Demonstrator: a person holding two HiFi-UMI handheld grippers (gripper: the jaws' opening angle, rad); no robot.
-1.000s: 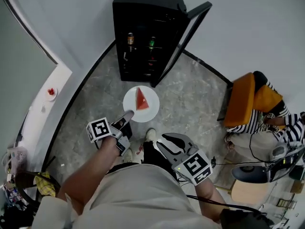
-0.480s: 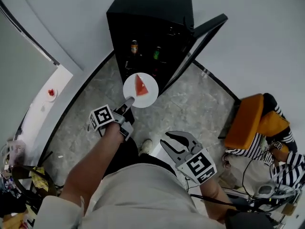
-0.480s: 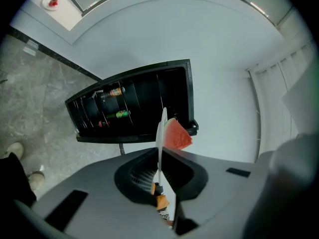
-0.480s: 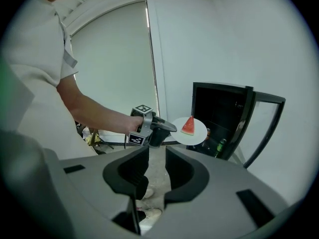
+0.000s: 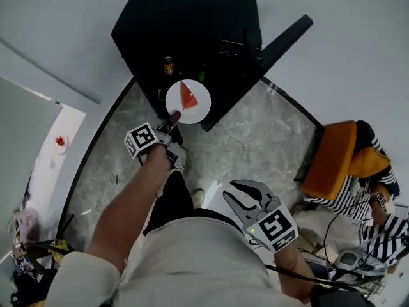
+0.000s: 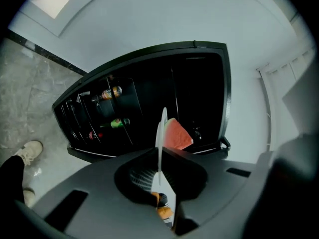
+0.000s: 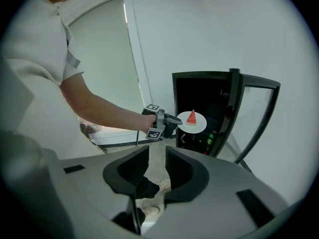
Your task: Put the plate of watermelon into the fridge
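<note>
left gripper (image 5: 174, 116) out ahead on a stretched arm, jaws clenched on the near rim of a round white plate (image 5: 201, 105). in the left gripper view the plate (image 6: 162, 126) shows edge-on, pinched between the two pads. one red triangular watermelon wedge with a green rind (image 5: 186, 96) lies on the plate, about centre. in the right gripper view the plate (image 7: 200, 126) sits level in the air, right at the open front of a small black fridge (image 7: 199, 88); cannot tell whether its far rim is past the threshold. the fridge door (image 5: 284, 38) stands swung wide to the right. inside on the shelves: a brown bottle with an orange label (image 6: 110, 92) and a green bottle (image 6: 118, 123) below it, both lying on their sides. right gripper (image 5: 245, 192) held back low near the person's body, well apart from the fridge, jaws spread and empty; in its own view only grey marbled floor and a white shoe (image 7: 148, 211) show through the gap. off to the right, a seated person in a striped top (image 5: 377, 171) on an orange chair (image 5: 332, 155). far left, a small white plate with something red (image 5: 59, 141) on a white ledge.
</note>
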